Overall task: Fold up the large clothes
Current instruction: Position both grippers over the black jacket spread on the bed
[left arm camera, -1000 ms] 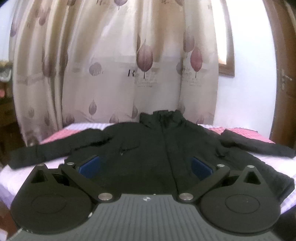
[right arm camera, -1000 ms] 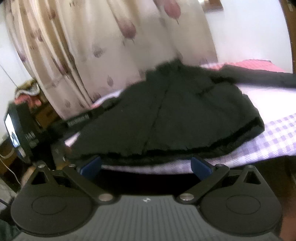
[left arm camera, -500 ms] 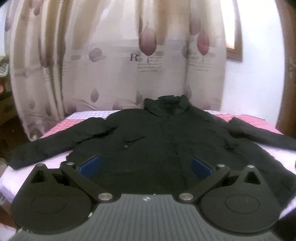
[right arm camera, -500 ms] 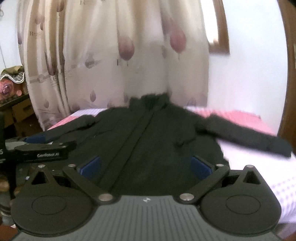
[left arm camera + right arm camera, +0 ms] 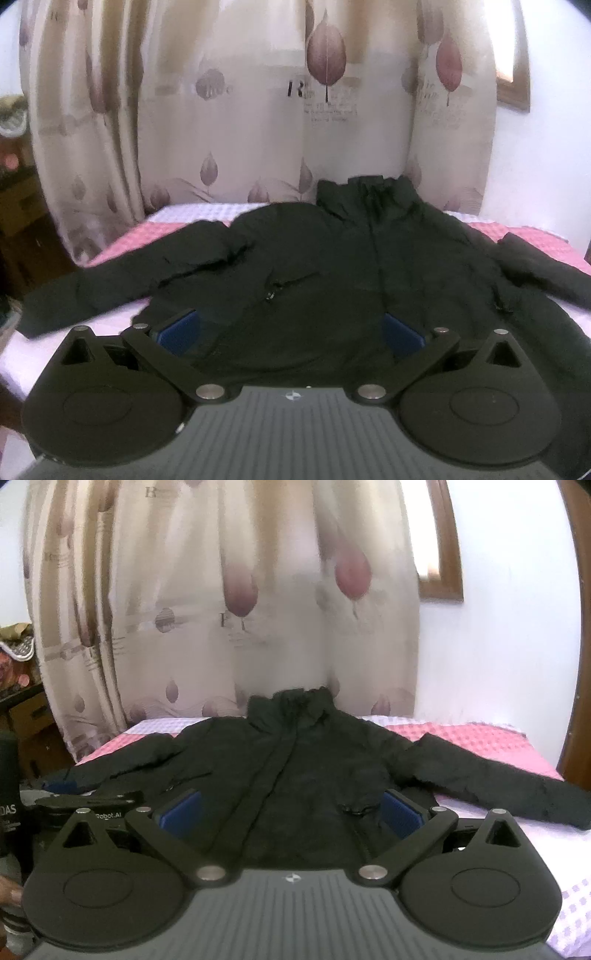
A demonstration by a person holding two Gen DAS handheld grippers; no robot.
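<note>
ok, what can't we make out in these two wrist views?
- Black zip-up jacket hem: both views, hidden behind the open left gripper and right gripper.
- Its right sleeve cuff: left view, cut by the frame edge.
- Printed text on the beige leaf-pattern curtain: blurred, too small.
- Black cylinder: right view, label cut off.

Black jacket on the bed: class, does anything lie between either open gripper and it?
Nothing visible does. The black jacket lies spread flat on the bed, sleeves out. The left gripper and right gripper both face it, open and empty, with only clear space before its hem.
</note>
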